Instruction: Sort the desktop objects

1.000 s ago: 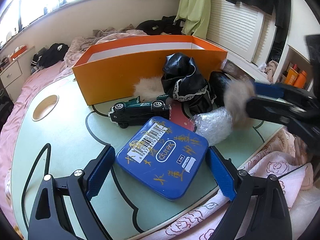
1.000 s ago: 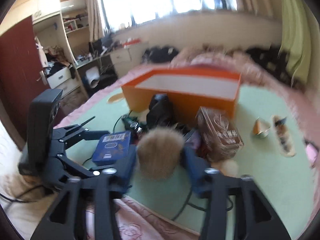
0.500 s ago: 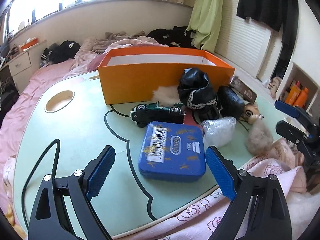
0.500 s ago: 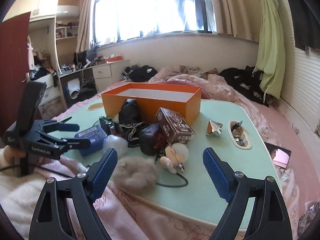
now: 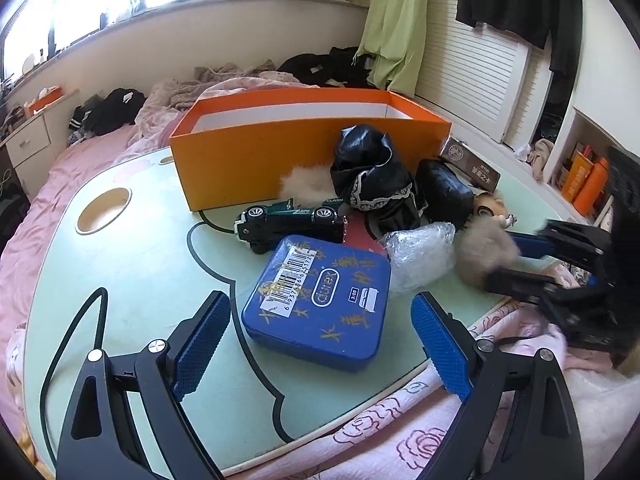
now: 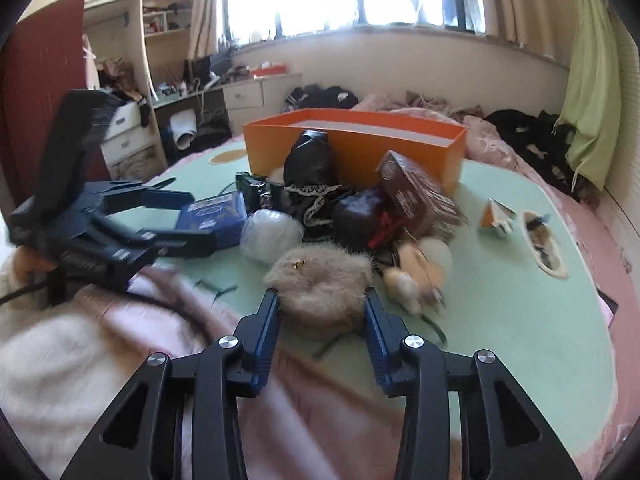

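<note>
**Right gripper clamps pompom, left hangs wide over tin**

Right gripper [image 6: 322, 312] reaches in low from the table's near edge, fingers level, pads pressed on both sides of the tan fur pompom [image 6: 320, 282]. Pompom squashed between the pads, sitting at the near edge of the green table [image 6: 520, 320], just in front of the clutter pile. From the left wrist view the same gripper [image 5: 504, 264] comes in from the right side, pompom [image 5: 484, 256] at its tip, slightly blurred.

Left gripper [image 5: 320, 348] spread wide, fingers either side of the blue tin [image 5: 320, 300] but not touching it. Tin lies flat on the table near the front edge. In the right wrist view the left gripper [image 6: 168, 216] points along the table toward the tin [image 6: 216, 216], held low, hand partly visible behind it.

Behind the tin: green toy car [image 5: 292, 220], plastic-wrapped ball [image 5: 420, 256] just right of the tin, black lace-trimmed cloth [image 5: 372, 176] and a white fluff [image 5: 304, 186] against the orange box [image 5: 248, 168]. Brown carton [image 6: 420, 200] leans beside the box's right end. Small doll [image 6: 420, 268] lies just right of the pompom. Pink floral blanket [image 5: 400, 436] under the table's near edge.
</note>
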Available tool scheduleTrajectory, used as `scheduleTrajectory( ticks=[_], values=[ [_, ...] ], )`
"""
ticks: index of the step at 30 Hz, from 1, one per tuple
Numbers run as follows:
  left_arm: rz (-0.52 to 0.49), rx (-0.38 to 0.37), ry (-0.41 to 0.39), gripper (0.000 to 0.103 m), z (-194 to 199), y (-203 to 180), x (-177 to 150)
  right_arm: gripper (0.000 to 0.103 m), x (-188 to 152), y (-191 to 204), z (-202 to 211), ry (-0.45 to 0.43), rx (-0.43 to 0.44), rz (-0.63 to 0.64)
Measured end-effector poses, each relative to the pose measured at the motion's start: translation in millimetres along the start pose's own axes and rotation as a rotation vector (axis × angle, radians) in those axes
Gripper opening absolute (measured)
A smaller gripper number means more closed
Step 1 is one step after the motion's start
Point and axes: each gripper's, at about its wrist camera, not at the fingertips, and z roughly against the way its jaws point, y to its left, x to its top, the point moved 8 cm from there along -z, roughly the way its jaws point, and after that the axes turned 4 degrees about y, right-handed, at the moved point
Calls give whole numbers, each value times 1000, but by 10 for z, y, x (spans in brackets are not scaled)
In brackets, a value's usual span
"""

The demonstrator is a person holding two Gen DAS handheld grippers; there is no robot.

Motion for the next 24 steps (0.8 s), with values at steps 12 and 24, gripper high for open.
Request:
scheduleTrajectory(
  ticks=[12,24],
  values=[
    [127,174,-97,92,297,893,764,69,629,-636,234,-47,-121,-133],
    [345,-21,26,93,-473,1117,1128,45,922,-989,-531,196,-183,-194]
  ],
)
